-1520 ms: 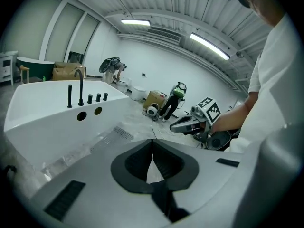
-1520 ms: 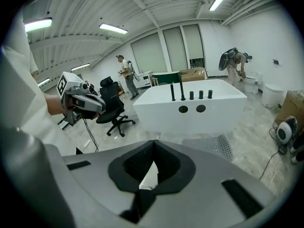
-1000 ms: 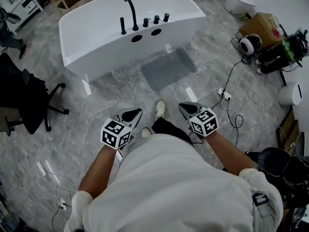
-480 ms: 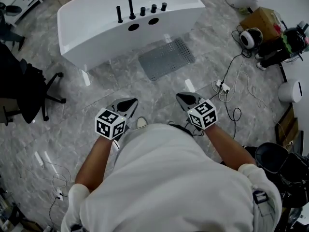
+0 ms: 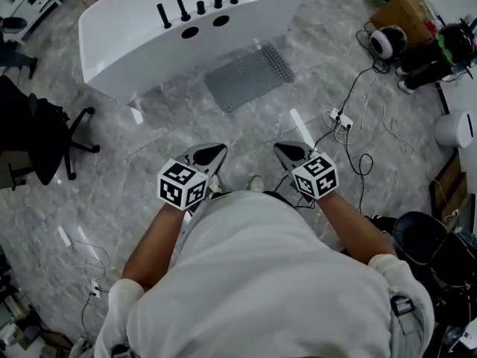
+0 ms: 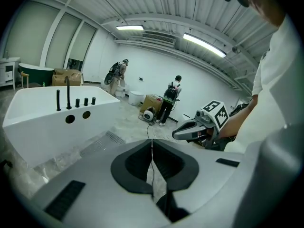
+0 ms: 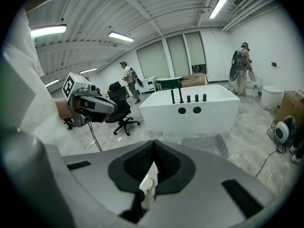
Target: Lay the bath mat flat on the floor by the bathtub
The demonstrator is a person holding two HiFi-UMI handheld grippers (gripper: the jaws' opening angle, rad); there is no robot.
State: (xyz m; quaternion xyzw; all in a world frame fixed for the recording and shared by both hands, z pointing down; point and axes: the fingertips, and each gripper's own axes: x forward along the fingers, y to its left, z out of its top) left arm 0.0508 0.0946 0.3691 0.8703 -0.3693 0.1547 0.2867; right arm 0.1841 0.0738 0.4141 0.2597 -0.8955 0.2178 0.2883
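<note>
The grey perforated bath mat (image 5: 248,76) lies flat on the marble floor beside the white bathtub (image 5: 134,47); it also shows in the left gripper view (image 6: 102,143) and the right gripper view (image 7: 209,144). My left gripper (image 5: 215,152) and right gripper (image 5: 285,151) hang in front of my body, well short of the mat, both shut and empty. Each gripper sees the other: the right gripper (image 6: 179,133) and the left gripper (image 7: 110,107). The left gripper's tips (image 6: 152,141) and the right gripper's tips (image 7: 153,142) meet with nothing between.
A black office chair (image 5: 37,144) stands left. Cables and a power strip (image 5: 342,118) trail on the floor right, near a cardboard box (image 5: 406,13), headphones-like gear (image 5: 387,42) and a black bin (image 5: 428,248). My shoe (image 5: 256,183) shows between the grippers.
The view has drifted back from the tub, so tub and mat sit higher in the frame. Both grippers stay shut and empty in front of me. The mat has not moved.
</note>
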